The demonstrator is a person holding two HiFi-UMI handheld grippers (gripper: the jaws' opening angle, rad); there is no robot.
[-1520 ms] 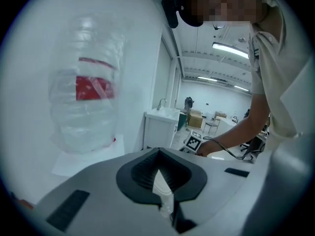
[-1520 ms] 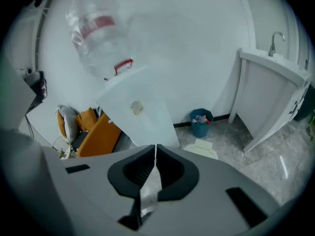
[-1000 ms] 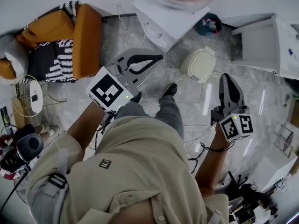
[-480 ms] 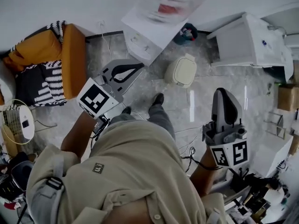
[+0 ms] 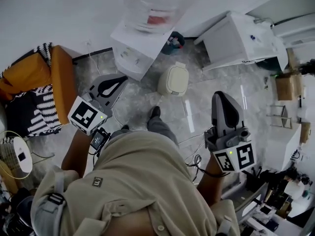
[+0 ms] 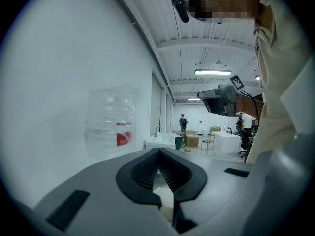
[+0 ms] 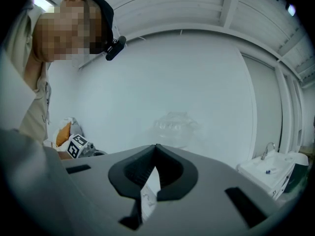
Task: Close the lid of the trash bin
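The cream trash bin (image 5: 172, 79) stands on the marbled floor ahead of the person's shoe, and its lid lies down on it. My left gripper (image 5: 123, 78) hangs well to the bin's left, above the floor. Its tips meet, with nothing between them in the left gripper view (image 6: 158, 151). My right gripper (image 5: 220, 95) is raised high to the bin's right and nearer the person. It is shut and empty, and points level at the white wall (image 7: 156, 146). Neither gripper touches the bin.
A water dispenser with a clear bottle (image 5: 147, 6) stands against the wall behind the bin; the bottle (image 6: 109, 127) also shows in the left gripper view. An orange armchair (image 5: 34, 82) is at left, a white cabinet (image 5: 241, 38) at right. Cables (image 5: 197, 159) trail on the floor.
My right gripper has risen toward the camera and looks larger. The left gripper has drifted left. The bin sits farther up and left in the head view, its lid down throughout.
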